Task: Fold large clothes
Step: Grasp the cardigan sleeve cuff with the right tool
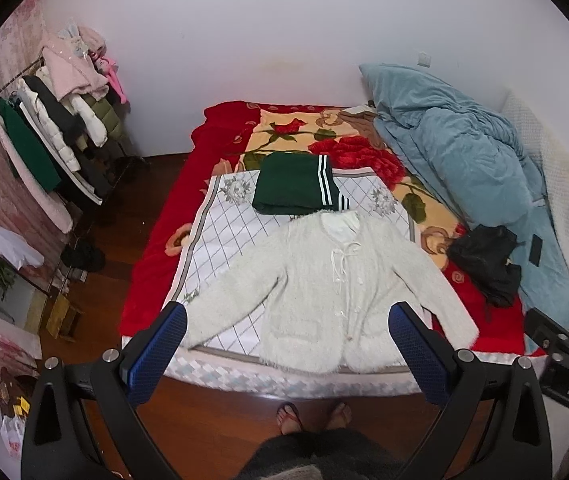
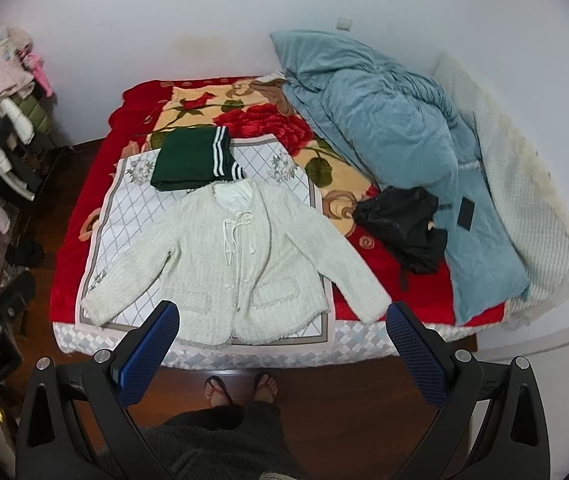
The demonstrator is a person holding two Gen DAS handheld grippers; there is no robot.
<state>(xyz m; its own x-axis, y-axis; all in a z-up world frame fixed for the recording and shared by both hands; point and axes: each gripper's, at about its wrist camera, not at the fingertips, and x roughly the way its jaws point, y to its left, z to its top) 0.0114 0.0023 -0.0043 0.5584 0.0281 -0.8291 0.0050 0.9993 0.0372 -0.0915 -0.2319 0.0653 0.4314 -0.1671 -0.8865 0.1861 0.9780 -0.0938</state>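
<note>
Cardigan lies flat ahead of both tools, sleeves spread for folding. I keep left gripper and right gripper released, holding nothing.

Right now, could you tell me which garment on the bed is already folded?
The dark green garment with white stripes; the white fuzzy cardigan lies spread open and the black one is crumpled.

This is a bedroom in a home. A bed with a red flower blanket and a blue quilt stands against the white wall, and a rack of hanging clothes stands beside it on the wooden floor.
</note>
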